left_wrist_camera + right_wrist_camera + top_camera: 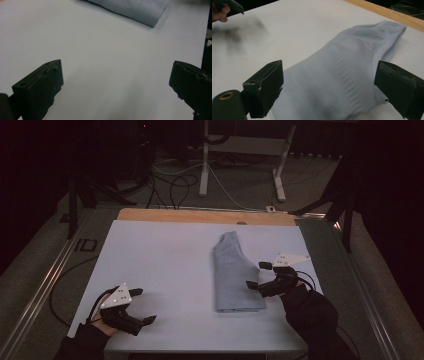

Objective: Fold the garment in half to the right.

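A folded pale blue garment (232,272) lies right of centre on the white sheet (160,265), its narrow end toward the far side. My right gripper (258,275) hovers at the garment's right edge, jaws wide open with nothing between them. In the right gripper view the garment (342,75) spreads just beyond my open right gripper (328,90). My left gripper (142,306) is open near the table's front left, well away from the garment. The left gripper view has my left gripper (116,86) over bare sheet, with a corner of the garment (140,10) at the top.
The white sheet covers a wooden table whose bare strip (205,216) runs along the far edge. Beyond stand a white desk frame (240,155) and floor cables (170,185). Metal rails (42,285) flank the table. Dark stands (345,200) stand at the right.
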A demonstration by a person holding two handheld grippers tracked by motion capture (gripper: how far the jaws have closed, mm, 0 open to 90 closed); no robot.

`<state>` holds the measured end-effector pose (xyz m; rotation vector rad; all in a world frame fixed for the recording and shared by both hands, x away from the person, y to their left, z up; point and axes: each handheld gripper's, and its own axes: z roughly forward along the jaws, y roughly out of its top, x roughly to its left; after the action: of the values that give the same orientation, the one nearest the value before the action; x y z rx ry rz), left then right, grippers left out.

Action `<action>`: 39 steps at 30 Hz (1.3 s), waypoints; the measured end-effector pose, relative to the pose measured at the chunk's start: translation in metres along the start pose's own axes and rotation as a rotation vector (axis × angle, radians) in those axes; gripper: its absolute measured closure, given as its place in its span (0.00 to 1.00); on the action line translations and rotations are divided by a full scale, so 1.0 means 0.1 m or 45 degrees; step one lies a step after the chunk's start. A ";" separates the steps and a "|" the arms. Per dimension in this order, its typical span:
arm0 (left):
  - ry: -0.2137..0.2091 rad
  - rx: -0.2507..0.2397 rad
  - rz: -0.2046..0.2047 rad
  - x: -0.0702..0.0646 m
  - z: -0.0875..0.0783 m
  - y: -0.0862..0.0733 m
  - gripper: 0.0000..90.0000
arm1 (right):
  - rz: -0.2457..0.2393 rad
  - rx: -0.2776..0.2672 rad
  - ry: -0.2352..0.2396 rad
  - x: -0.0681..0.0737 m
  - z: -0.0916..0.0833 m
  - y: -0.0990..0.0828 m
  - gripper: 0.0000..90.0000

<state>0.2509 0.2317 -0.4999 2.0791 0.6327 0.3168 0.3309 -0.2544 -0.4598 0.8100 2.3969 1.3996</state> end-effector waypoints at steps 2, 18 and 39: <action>0.003 -0.004 -0.003 0.01 0.00 0.00 0.01 | 0.005 0.003 -0.013 0.00 -0.03 -0.04 0.10; -0.006 -0.003 0.000 0.00 0.01 -0.01 0.01 | 0.055 0.018 -0.041 -0.04 -0.14 -0.49 0.10; 0.006 -0.004 0.009 -0.01 0.00 -0.03 0.01 | 0.088 0.036 -0.072 0.07 -0.17 -0.83 0.10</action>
<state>0.2489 0.2325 -0.5023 2.0787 0.6270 0.3264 0.2888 -0.2942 -0.5226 0.9356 2.3720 1.3519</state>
